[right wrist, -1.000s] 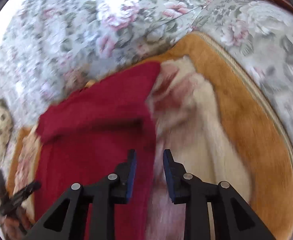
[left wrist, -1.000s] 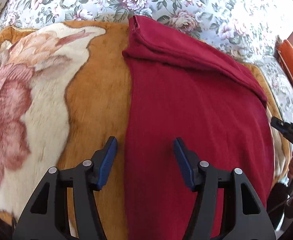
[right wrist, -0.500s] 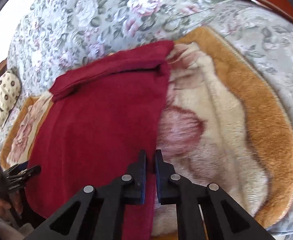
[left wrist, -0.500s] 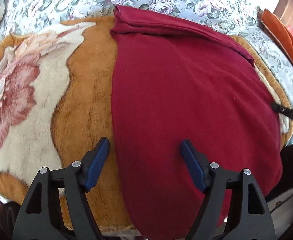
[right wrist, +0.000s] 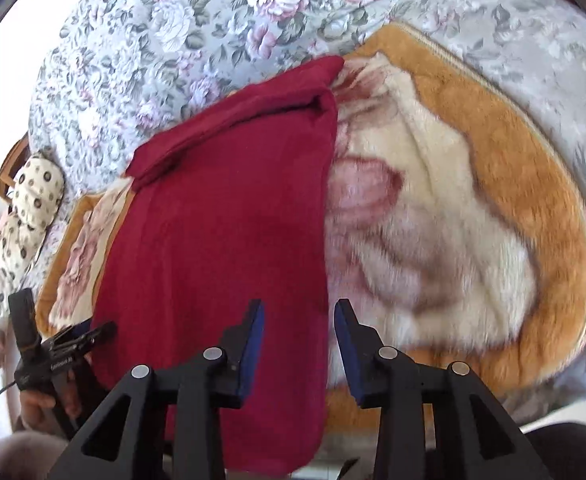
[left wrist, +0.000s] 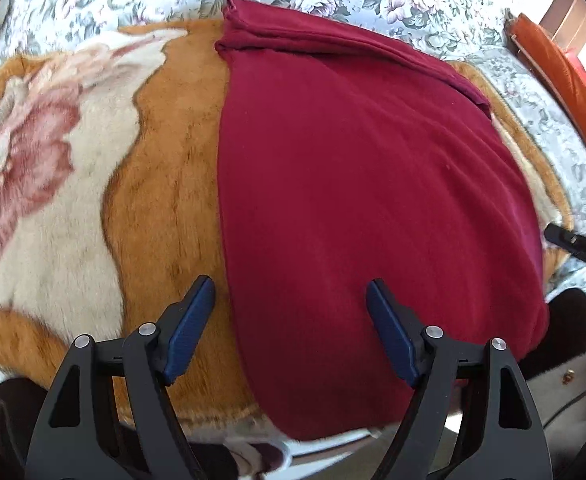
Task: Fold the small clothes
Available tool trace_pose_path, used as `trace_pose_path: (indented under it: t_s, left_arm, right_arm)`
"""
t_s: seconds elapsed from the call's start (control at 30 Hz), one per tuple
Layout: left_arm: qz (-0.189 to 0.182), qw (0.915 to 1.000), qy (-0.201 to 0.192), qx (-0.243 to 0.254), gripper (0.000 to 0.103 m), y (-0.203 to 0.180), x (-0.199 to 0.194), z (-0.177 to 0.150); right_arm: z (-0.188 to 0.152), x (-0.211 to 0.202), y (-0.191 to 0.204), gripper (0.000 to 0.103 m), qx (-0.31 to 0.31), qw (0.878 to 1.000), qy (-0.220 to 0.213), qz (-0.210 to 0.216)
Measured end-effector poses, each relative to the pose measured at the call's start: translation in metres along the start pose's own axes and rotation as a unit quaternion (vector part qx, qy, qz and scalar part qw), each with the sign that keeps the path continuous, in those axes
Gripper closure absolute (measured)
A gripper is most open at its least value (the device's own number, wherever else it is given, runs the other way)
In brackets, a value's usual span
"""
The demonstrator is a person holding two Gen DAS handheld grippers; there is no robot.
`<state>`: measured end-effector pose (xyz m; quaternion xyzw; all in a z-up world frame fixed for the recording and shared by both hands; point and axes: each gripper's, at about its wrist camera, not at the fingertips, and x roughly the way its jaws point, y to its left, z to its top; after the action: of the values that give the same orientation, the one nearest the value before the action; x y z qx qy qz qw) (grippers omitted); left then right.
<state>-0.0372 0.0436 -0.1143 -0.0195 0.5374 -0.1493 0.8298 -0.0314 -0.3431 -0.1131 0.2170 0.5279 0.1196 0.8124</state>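
Dark red garment (left wrist: pixel 373 184) spread flat on a plush floral blanket (left wrist: pixel 73 160). Left gripper (left wrist: pixel 289 312) jaws wide apart, empty; right gripper (right wrist: pixel 297 336) jaws parted, holding nothing.

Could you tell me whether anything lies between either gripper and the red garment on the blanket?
Nothing visible does. The red garment lies bare on the blanket, and both the left gripper and right gripper hover over its near edges with open jaws.

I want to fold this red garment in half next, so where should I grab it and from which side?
Probably the two near corners of the red garment, at the hem hanging over the blanket edge. That free edge lets a finger slip underneath; come in from the near side, one hand-held gripper per corner. The far end is already folded over.
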Motion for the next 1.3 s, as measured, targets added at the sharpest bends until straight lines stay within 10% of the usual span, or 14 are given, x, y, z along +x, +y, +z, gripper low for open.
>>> trace_pose_path:
  t_s: [0.3,0.43,0.67,0.83,1.3]
  left_arm:
    - [-0.033,0.9993,0.000,-0.015,0.015,0.003,0.000,-0.008]
    - [-0.028,0.9996,0.001,-0.007,0.015,0.001,-0.001,-0.009]
    - [-0.029,0.9995,0.004,-0.012,0.015,0.001,-0.001,-0.011]
    - [-0.029,0.9994,0.009,-0.017,0.015,0.002,-0.001,-0.012]
    - [-0.064,0.9968,0.038,-0.028,0.015,0.016,-0.027,-0.038]
  right_arm:
    - [-0.010,0.014,0.008,0.066,-0.013,1.000,0.013,-0.004]
    - [-0.011,0.011,0.013,0.094,-0.043,0.998,-0.001,-0.047]
    - [-0.015,0.001,0.000,0.096,-0.012,0.999,-0.012,-0.042]
    - [-0.019,-0.005,0.008,0.069,-0.004,1.000,-0.011,-0.025]
    - [-0.034,-0.030,0.018,0.058,-0.047,0.999,-0.003,-0.005]
